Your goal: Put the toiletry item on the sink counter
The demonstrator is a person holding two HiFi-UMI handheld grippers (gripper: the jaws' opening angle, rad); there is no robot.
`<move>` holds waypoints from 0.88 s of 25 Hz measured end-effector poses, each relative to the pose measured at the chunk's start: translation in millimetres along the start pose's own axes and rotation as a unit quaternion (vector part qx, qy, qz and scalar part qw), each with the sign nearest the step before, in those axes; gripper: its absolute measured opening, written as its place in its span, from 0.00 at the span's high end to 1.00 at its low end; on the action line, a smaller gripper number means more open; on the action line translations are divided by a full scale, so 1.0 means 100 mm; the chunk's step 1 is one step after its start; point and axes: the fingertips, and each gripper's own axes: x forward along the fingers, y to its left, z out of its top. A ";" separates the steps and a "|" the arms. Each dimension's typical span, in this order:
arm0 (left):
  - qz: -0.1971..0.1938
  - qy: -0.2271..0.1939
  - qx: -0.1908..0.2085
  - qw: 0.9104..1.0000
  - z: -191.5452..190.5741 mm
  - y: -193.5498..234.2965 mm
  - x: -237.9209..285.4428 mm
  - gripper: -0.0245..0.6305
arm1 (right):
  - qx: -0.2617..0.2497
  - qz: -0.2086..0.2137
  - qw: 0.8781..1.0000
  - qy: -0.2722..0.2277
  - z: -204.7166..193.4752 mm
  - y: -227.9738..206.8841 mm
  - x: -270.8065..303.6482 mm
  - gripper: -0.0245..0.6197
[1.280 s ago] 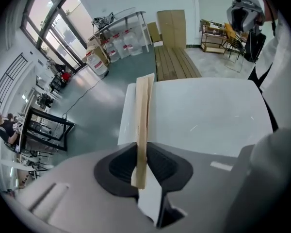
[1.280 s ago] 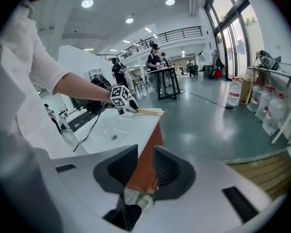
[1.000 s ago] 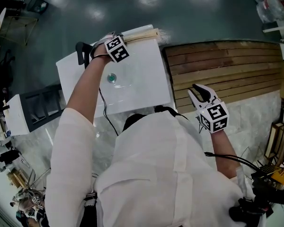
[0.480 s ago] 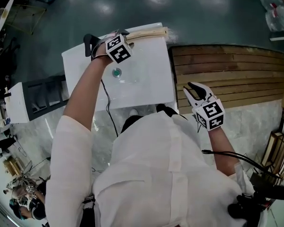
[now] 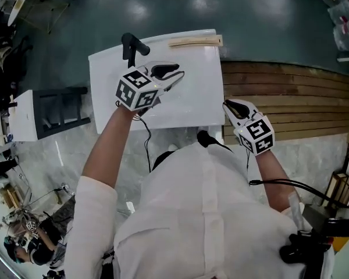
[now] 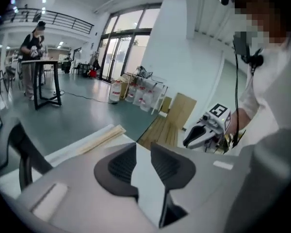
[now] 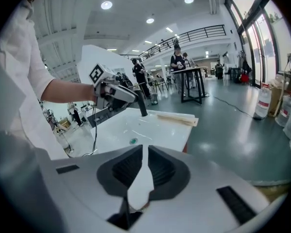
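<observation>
The toiletry item, a flat pale-wood strip, lies along the far edge of the white sink counter, clear of both grippers. My left gripper hovers over the basin, well nearer me than the strip, and points right. Its jaws are closing with nothing between them. My right gripper hangs at the counter's right edge. It aims across the basin with a narrow empty gap between its pads.
A black faucet stands at the counter's far left corner. The basin's green drain sits in the middle. A wooden slatted platform lies to the right, and a dark rack to the left. Cables trail from both grippers.
My left gripper has drawn back from the counter's far edge to above the basin, and the wood strip stays on that edge. The right gripper has shifted slightly towards the sink.
</observation>
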 end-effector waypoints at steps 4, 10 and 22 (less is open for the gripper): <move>-0.007 -0.041 -0.052 0.998 -0.28 -0.42 -0.44 0.95 | -0.012 0.004 1.000 0.002 0.08 0.29 0.04 0.92; -0.023 -0.081 -0.130 0.988 -0.80 -0.96 -1.07 0.95 | -0.037 0.000 0.999 0.002 0.17 0.87 0.10 0.92; 0.016 -0.103 -0.152 0.983 -1.54 -1.55 -2.09 0.96 | -0.060 -0.014 0.998 -0.008 0.20 2.06 0.10 0.93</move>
